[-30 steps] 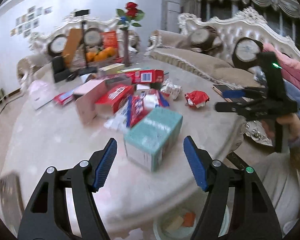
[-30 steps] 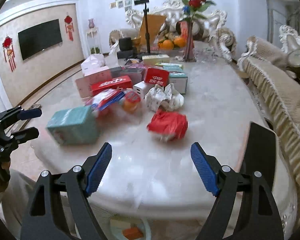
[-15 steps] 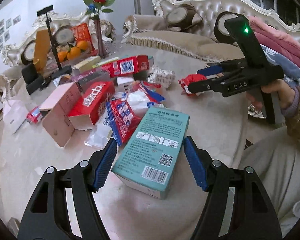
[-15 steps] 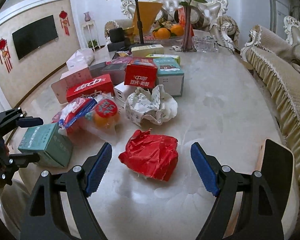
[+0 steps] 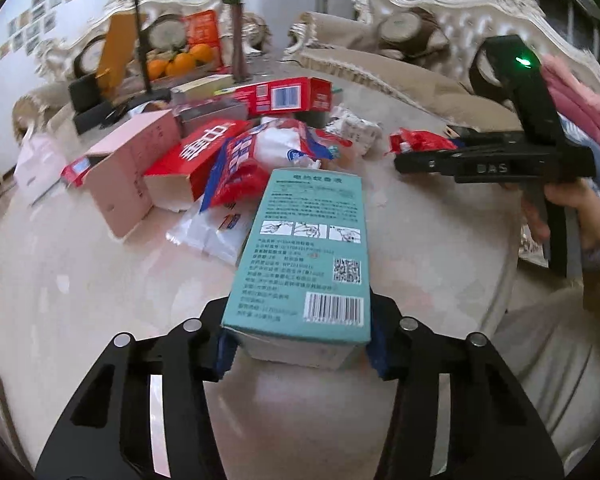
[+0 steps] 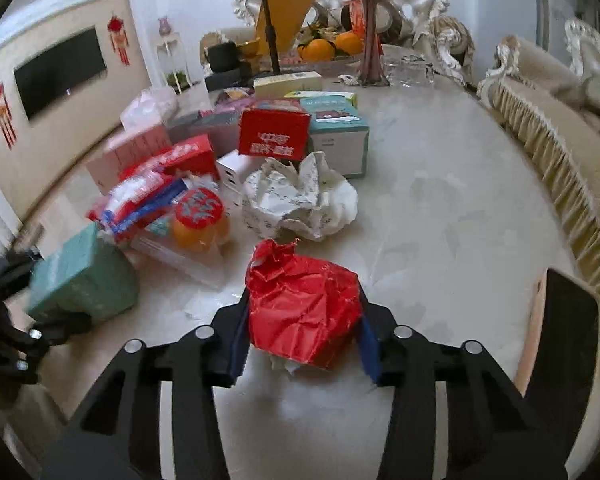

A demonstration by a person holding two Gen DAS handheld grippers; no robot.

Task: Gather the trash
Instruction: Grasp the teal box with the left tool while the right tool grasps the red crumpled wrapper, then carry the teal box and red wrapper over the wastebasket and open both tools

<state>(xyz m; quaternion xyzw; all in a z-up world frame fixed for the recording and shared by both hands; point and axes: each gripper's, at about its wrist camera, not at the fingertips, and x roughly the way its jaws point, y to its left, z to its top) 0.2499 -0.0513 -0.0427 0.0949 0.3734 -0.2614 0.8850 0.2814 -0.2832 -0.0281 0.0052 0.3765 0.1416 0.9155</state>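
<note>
Jaws of the left gripper (image 5: 300, 350) are closing on the teal printed cardboard box (image 5: 304, 256), the right gripper's (image 6: 300, 338) on the crumpled red paper wad (image 6: 302, 308), both tilted down over the marble table (image 6: 440, 220). Only the left view shows the hand (image 5: 560, 208) holding the right tool.

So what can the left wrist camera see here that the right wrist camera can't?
Only the left wrist view shows the printed back of the teal box with its barcode, the left gripper closing on it, and the person's hand holding the right gripper from the side.

Only the right wrist view shows the wall television, the black phone at the table edge, and the right gripper closing on the red crumpled wrapper.

Both show the marble table, that teal box, the red wrapper, the oranges and the crumpled white paper.
</note>
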